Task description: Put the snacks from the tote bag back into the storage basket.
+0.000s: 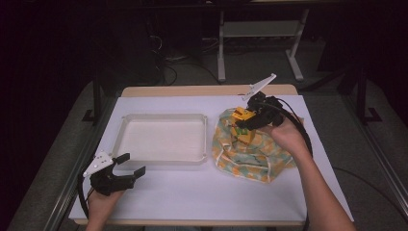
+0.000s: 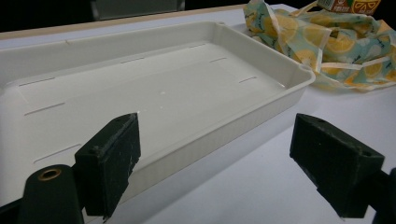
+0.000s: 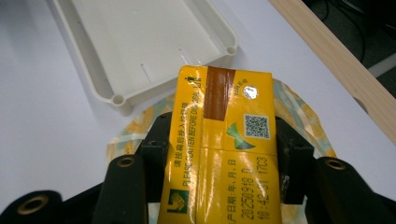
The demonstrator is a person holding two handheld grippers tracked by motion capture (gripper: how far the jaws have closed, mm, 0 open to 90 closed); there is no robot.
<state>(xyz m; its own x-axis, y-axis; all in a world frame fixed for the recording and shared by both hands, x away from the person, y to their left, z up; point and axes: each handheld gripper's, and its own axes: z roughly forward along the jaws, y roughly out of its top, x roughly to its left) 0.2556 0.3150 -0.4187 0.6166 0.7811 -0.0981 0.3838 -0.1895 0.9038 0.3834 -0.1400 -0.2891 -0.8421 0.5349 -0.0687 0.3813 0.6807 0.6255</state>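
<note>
I count two grippers in my hands, one tray, one cloth bag and one drink carton on the worktop [image 1: 192,197]. My right gripper [image 1: 246,120] is clamped on the yellow juice carton [image 1: 242,117]; in the right gripper view the carton [image 3: 223,149] sits between the two black jaws, both pads pressing its sides, its printed face with one QR code and one brown tape strip turned to the camera. The carton hangs above the lemon-print cloth bag [image 1: 250,149], which lies crumpled on the right half of the worktop, just beside the tray. In the right gripper view the bag [image 3: 303,116] shows under and around the carton.

My left gripper [image 1: 126,168] rests low at the near left of the worktop, its jaws standing wide apart with nothing between them. It sits just in front of the white tray's [image 1: 125,130] near left corner. The left gripper view looks across that tray [image 2: 261,112], whose floor is bare, toward the bag [image 2: 336,51] beyond its far corner, with a bit of the carton [image 2: 348,4] at the top edge.
</note>
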